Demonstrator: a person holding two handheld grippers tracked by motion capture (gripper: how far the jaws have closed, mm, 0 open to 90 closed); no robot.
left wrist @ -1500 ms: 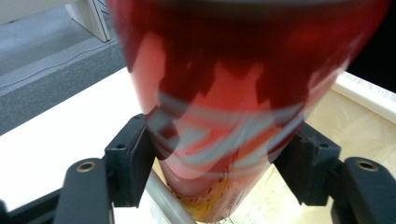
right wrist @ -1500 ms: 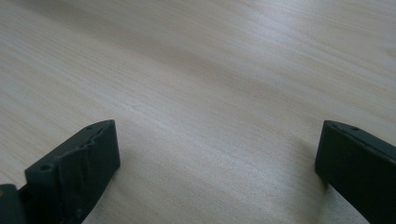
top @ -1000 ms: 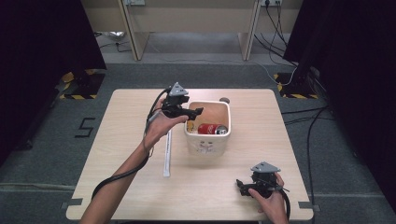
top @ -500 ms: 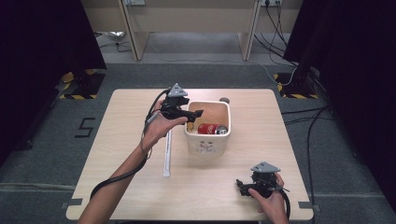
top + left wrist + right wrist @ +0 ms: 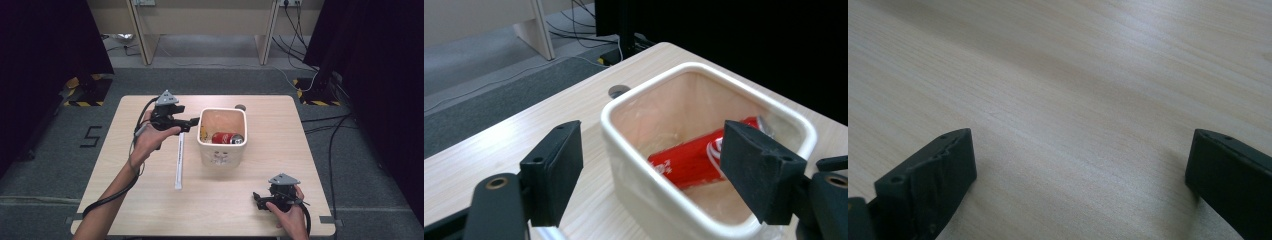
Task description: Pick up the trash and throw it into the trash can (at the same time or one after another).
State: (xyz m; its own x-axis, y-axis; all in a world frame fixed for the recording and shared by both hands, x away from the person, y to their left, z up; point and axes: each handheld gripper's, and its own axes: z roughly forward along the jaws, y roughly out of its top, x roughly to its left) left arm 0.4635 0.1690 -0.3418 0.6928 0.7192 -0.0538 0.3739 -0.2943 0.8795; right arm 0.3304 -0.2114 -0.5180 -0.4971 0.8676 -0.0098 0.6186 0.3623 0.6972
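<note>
A white square bin (image 5: 222,150) stands in the middle of the wooden table (image 5: 260,115), with a red soda can (image 5: 227,138) lying on its side inside. My left gripper (image 5: 193,122) hovers just left of the bin's rim and points at it, jaws open and empty. In the left gripper view, the left gripper (image 5: 651,155) frames the bin (image 5: 634,125) and the can (image 5: 689,162). My right gripper (image 5: 257,197) rests low near the table's front right, open. In the right gripper view, the right gripper (image 5: 1078,160) has bare wood between its jaws.
A long white stick (image 5: 178,161) lies on the table left of the bin, under the left hand. A small dark round disc (image 5: 240,107) sits behind the bin. Dark curtains and cables ring the table on the floor.
The left gripper has drawn back to the left, from over the bin's left rim to beside it, rising slightly. The right gripper has stayed where it was.
</note>
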